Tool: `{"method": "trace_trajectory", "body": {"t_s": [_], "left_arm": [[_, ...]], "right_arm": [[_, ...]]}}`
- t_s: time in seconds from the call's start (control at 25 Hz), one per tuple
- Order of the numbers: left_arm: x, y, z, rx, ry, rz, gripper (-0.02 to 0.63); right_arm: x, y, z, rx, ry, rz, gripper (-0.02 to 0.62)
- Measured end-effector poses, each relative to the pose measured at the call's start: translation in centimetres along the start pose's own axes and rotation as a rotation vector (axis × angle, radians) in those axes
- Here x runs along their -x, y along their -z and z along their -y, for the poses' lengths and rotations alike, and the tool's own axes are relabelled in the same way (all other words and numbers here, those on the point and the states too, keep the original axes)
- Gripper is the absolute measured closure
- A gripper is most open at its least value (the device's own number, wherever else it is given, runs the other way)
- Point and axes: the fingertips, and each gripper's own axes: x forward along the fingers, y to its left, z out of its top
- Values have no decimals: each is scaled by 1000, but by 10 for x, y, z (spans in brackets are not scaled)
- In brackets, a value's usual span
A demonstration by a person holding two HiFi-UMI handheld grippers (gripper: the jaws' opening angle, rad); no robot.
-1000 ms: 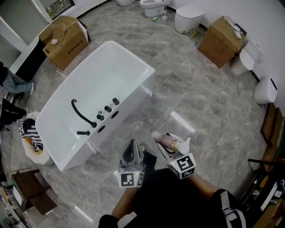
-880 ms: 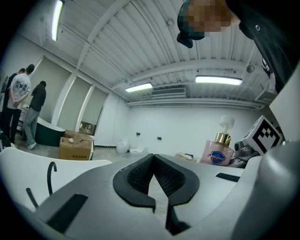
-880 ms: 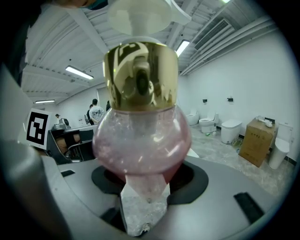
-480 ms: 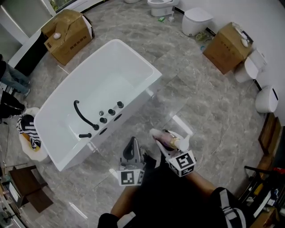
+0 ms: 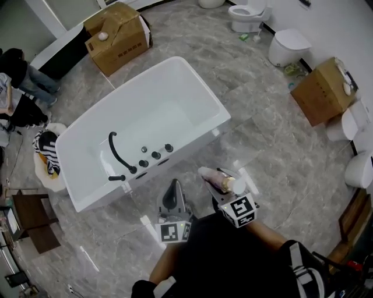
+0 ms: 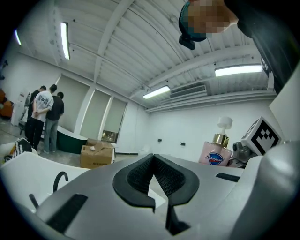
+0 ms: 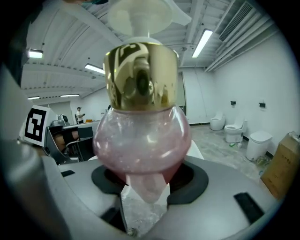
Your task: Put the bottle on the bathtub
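Note:
My right gripper point(image 5: 211, 180) is shut on a pink soap bottle point(image 5: 222, 183) with a gold collar and white pump; the bottle point(image 7: 142, 140) fills the right gripper view, clamped between the black pads. The same bottle point(image 6: 215, 152) shows at the right of the left gripper view. My left gripper point(image 5: 172, 195) is shut with nothing in it, its pads point(image 6: 136, 176) meeting. The white bathtub point(image 5: 192, 75) with a black tap point(image 5: 119, 154) and black knobs on its near rim stands on the floor ahead and to the left of both grippers.
Cardboard boxes point(image 5: 119, 35) point(image 5: 323, 90) stand behind the tub and at the right. Toilets point(image 5: 247, 14) line the far and right walls. People point(image 5: 17, 87) stand at the left beside a striped cloth point(image 5: 46, 148). The floor is grey marble tile.
The head view has swung, so the tub and boxes appear shifted to the right and down in the frame. Both grippers keep their places, the bottle still in the right one.

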Motion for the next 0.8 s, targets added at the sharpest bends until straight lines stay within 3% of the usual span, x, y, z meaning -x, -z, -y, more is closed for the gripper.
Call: {"method": "trace_trajectory", "body": {"t_s": [0.28, 0.48, 0.8], "left_arm": [[-57, 3, 15, -20, -141, 6, 591], [-81, 0, 25, -10, -200, 12, 591], [-104, 14, -9, -12, -239, 2, 591]], "right_arm": [[-33, -6, 60, 70, -129, -21, 368], [-59, -1, 90, 104, -186, -53, 368], [-101, 0, 106, 114, -203, -83, 368]]}}
